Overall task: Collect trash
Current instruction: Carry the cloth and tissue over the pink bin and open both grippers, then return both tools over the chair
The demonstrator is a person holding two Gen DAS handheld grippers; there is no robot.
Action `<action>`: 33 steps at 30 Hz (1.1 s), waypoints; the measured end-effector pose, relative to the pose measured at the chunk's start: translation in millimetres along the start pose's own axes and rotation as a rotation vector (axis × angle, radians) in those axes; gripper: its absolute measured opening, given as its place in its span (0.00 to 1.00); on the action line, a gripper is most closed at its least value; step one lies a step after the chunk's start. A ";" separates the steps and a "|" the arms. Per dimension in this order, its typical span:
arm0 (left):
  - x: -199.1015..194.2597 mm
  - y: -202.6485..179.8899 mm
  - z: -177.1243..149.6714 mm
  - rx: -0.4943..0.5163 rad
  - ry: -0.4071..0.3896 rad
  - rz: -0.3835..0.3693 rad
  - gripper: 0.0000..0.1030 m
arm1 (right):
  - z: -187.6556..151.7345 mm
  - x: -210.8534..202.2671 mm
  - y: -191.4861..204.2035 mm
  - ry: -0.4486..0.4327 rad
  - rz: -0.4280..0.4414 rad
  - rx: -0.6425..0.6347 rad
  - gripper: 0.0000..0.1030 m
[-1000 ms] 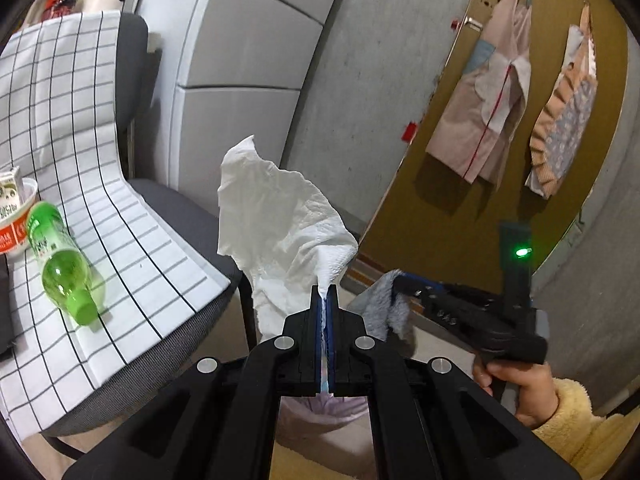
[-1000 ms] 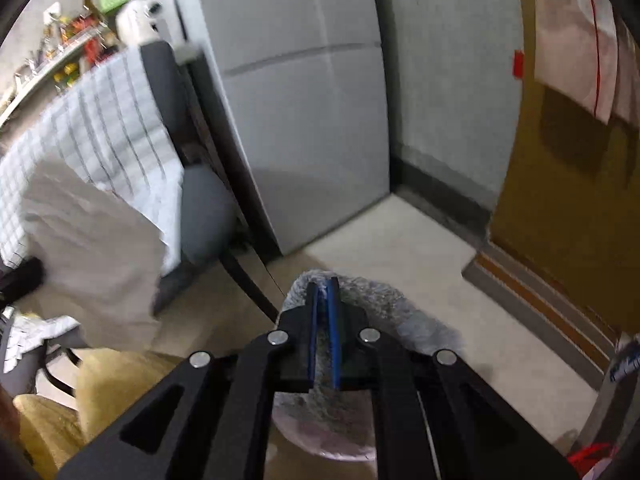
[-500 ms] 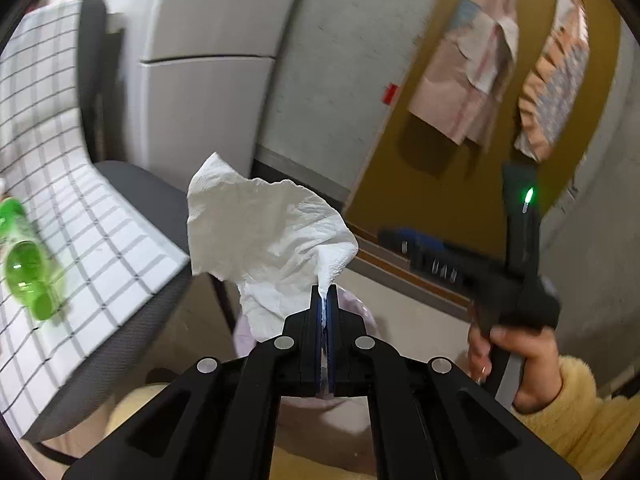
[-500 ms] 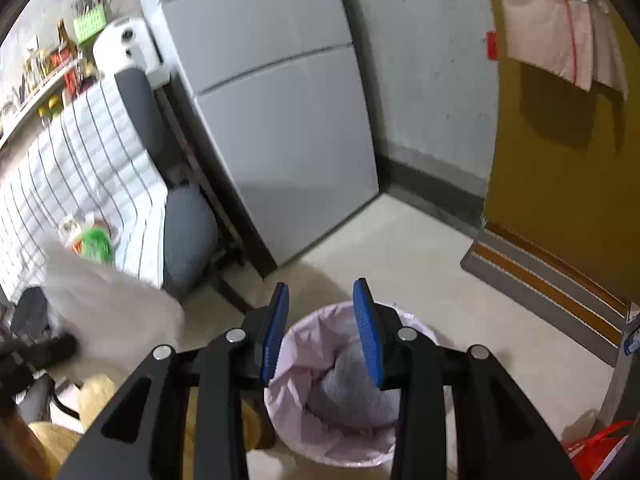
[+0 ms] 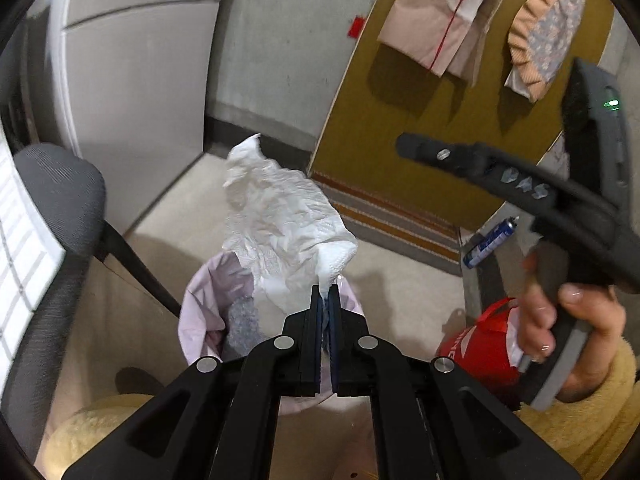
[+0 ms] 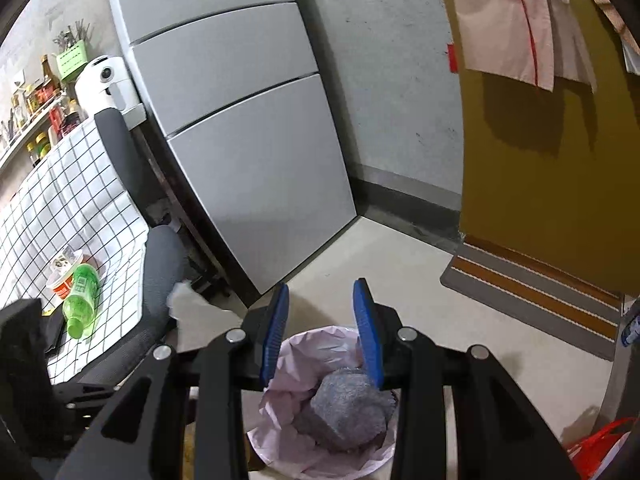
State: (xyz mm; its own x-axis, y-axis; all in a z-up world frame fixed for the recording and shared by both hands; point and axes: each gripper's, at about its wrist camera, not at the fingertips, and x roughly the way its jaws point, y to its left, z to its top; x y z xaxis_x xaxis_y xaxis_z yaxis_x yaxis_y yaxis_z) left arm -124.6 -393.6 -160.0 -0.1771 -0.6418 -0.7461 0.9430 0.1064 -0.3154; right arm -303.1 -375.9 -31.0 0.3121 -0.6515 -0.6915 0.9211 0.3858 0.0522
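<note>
since the earlier frames the left tool (image 5: 326, 294) has carried the tissue (image 5: 280, 216) from beside the chair (image 6: 160, 264) to above the bin (image 5: 200, 304), while the right tool (image 6: 320, 312) has parted its blue pads and let a grey cloth (image 6: 348, 408) drop into the liner. left tool: clenched on one corner of the tissue, the rest of the sheet standing up ahead of the pads; gripping a corner keeps the sheet clear of the tool so it can fall free. its jaws are just beginning to part. right tool: released, nothing between the pads, held over the bin's far side and, in the left view, raised off to the right, probably to leave room for the tissue. the cloth lies inside the bin. a green bottle (image 6: 82, 300) and a cup (image 6: 60, 276) rest on the checked cover of the chair, judged to be the trash not yet collected. step in hand: dropping the tissue.
</note>
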 end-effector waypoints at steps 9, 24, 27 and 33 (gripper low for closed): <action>29.4 17.8 -6.2 -0.037 0.044 0.076 0.29 | -4.8 8.7 -14.1 0.010 -0.021 0.015 0.32; -63.2 40.3 -16.6 -0.112 -0.196 0.217 0.36 | -1.0 -9.5 35.6 -0.034 0.027 -0.067 0.32; -95.8 56.2 -29.1 -0.166 -0.250 0.258 0.37 | -0.5 -10.6 57.6 -0.036 0.072 -0.100 0.33; -159.7 94.5 -70.3 -0.301 -0.324 0.376 0.38 | -9.4 -2.6 128.6 -0.004 0.227 -0.226 0.36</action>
State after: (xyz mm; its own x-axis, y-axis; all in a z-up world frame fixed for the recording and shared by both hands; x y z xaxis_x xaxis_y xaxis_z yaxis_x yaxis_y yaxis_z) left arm -27.0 -227.7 -111.9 0.2948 -0.7125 -0.6367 0.7945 0.5530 -0.2510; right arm -187.7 -318.4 -29.3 0.5052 -0.5345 -0.6776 0.7529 0.6567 0.0434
